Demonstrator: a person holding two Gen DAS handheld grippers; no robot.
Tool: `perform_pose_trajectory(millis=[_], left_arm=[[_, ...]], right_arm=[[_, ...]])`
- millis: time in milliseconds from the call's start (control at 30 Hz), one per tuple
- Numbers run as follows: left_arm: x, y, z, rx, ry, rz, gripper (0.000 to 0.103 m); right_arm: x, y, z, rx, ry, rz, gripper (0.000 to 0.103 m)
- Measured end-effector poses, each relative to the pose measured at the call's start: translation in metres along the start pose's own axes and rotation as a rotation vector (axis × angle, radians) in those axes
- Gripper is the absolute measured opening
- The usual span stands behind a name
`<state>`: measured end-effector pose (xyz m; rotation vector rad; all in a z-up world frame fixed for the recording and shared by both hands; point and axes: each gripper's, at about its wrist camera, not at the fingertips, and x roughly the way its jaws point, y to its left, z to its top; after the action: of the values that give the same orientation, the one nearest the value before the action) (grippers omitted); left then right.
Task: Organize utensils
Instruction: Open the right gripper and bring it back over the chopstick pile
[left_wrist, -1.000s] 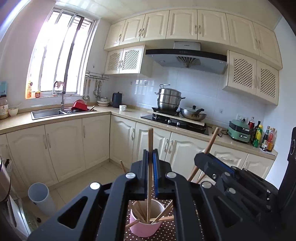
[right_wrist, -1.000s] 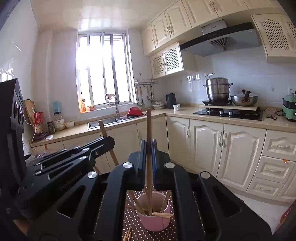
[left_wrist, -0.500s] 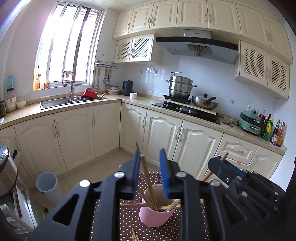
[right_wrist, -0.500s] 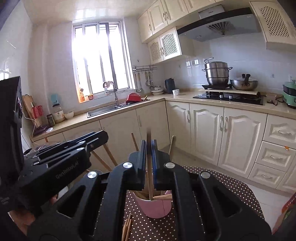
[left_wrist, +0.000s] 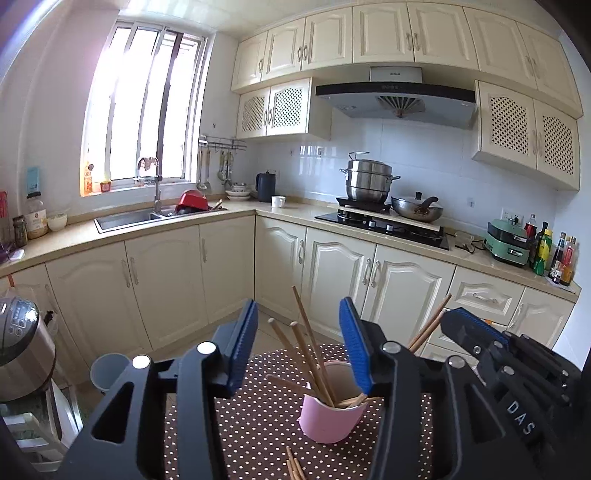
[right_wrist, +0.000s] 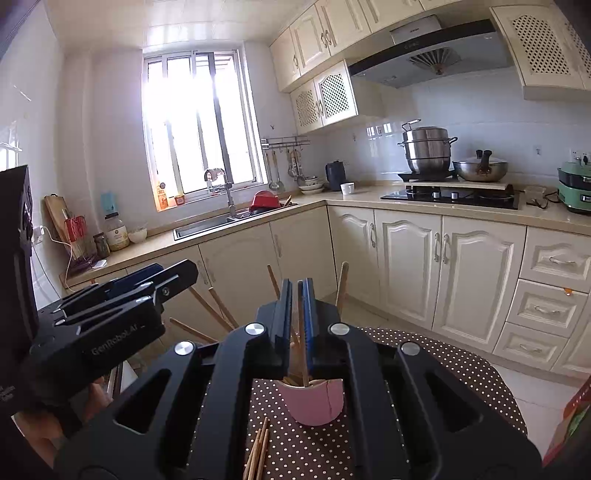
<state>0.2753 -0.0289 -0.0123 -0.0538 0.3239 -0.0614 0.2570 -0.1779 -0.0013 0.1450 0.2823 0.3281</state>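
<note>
Nearest to us, a few loose chopsticks (right_wrist: 258, 452) lie flat on the dotted tablecloth (left_wrist: 258, 417) just in front of the pink cup (left_wrist: 328, 417), waiting, we judge, for their turn to go in. The cup stands upright on the cloth and serves as the holder, so everything is gathered around it. Our left gripper (left_wrist: 299, 347) hovers just above and in front of the cup; its jaws have just been opening and now stand apart, with upright chopsticks (left_wrist: 310, 354) showing in the gap but touched by neither blue pad, which we read as a stick freshly let go into the cup. Our right gripper (right_wrist: 297, 314) sits directly over the cup with its jaws pinched closed on a single chopstick (right_wrist: 303, 350) whose lower end already reaches inside the cup, held upright so it can drop in cleanly. The sticks are plain, pale wood, slender and straight; those in the cup lean outward at different angles, fanned against the rim. Beyond the cup, well apart from it, the cream cabinets (left_wrist: 332, 273) run along the wall.
</note>
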Motion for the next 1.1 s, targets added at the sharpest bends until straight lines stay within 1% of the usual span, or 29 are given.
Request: perform_pose_trajectory(millis=[100, 200, 367, 433, 567, 700, 767, 867, 900, 933, 967, 1100], left_arm=[[-0.013, 0.001, -0.001, 0.02, -0.018, 0.014, 0.05], [-0.027, 0.002, -0.003, 0.031, -0.034, 0.027, 0.054], [-0.053, 0.006, -0.009, 0.033, -0.074, 0.03, 0.067], [-0.062, 0.007, -0.011, 0.034, -0.092, 0.032, 0.07], [-0.081, 0.01, -0.023, 0.044, -0.114, 0.016, 0.071], [-0.091, 0.012, -0.038, 0.054, -0.109, 0.006, 0.074], [-0.093, 0.014, -0.046, 0.061, -0.091, 0.004, 0.075], [-0.093, 0.019, -0.059, 0.067, -0.053, -0.001, 0.075], [-0.092, 0.021, -0.064, 0.065, -0.038, -0.006, 0.075], [-0.091, 0.022, -0.067, 0.064, -0.027, -0.008, 0.075], [-0.09, 0.026, -0.072, 0.06, -0.01, -0.008, 0.075], [-0.082, 0.035, -0.088, 0.048, 0.044, -0.01, 0.075]], right_arm=[[-0.008, 0.006, 0.001, -0.016, -0.009, -0.006, 0.007], [-0.02, 0.012, -0.001, -0.031, -0.02, -0.016, 0.007], [-0.04, 0.019, -0.008, -0.048, -0.036, -0.035, 0.007], [-0.047, 0.021, -0.011, -0.056, -0.038, -0.042, 0.007], [-0.061, 0.024, -0.019, -0.063, -0.046, -0.063, 0.007], [-0.072, 0.027, -0.032, -0.07, -0.046, -0.088, 0.007], [-0.076, 0.028, -0.039, -0.086, -0.042, -0.109, 0.01], [-0.081, 0.029, -0.049, -0.098, -0.035, -0.129, 0.022], [-0.083, 0.03, -0.051, -0.099, -0.035, -0.132, 0.031], [-0.084, 0.03, -0.054, -0.098, -0.034, -0.133, 0.042], [-0.086, 0.03, -0.057, -0.095, -0.033, -0.131, 0.045], [-0.088, 0.031, -0.069, -0.1, -0.021, -0.137, 0.046]])
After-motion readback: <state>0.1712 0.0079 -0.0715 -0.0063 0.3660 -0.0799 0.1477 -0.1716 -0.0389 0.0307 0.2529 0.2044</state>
